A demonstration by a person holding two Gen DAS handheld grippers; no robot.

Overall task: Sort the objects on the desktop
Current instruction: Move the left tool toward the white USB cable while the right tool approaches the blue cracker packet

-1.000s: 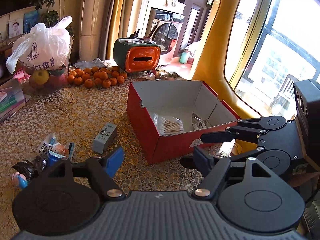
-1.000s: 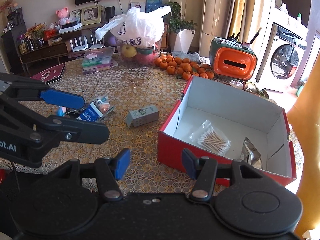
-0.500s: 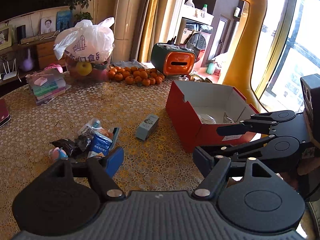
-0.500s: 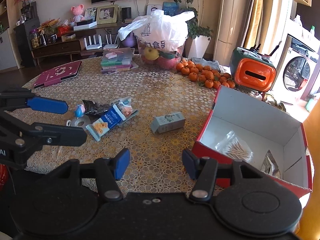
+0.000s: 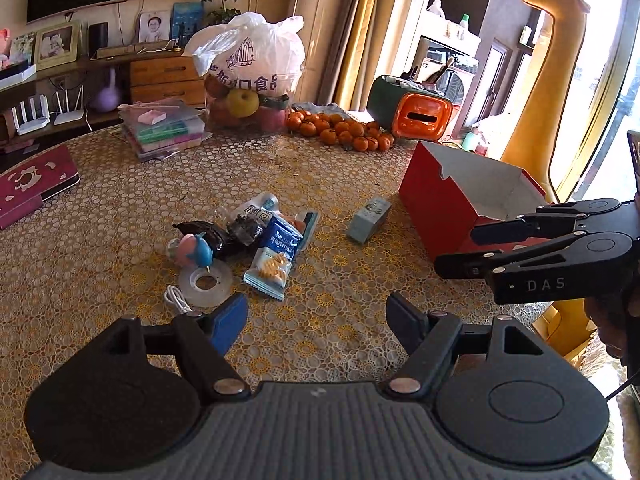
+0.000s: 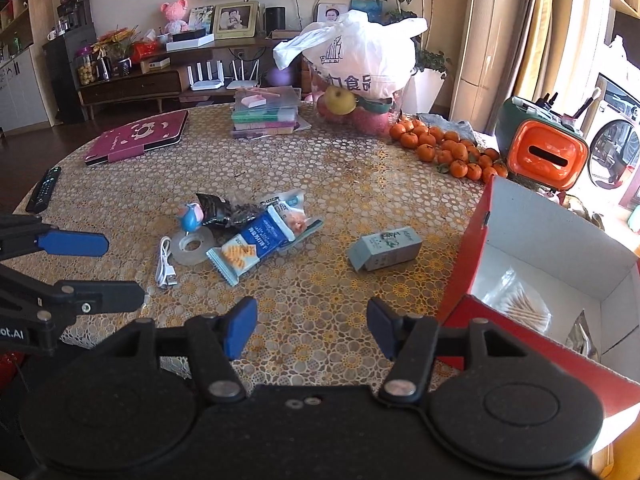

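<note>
Closer now: crumpled snack packets

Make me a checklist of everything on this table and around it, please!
Surface: round table with a lace-pattern cloth.
Job's things: red box holding cotton swabs and a foil pack; small carton, snack packs, tape roll, bird toy loose on the cloth.
Clutter: fruit bag, oranges, books, pink case, remote, orange holder.
Grippers: left hand-held gripper open, empty; right hand-held gripper opening, empty.
Cables: white USB cable.
Surroundings: TV shelf, giraffe, washer.
</note>
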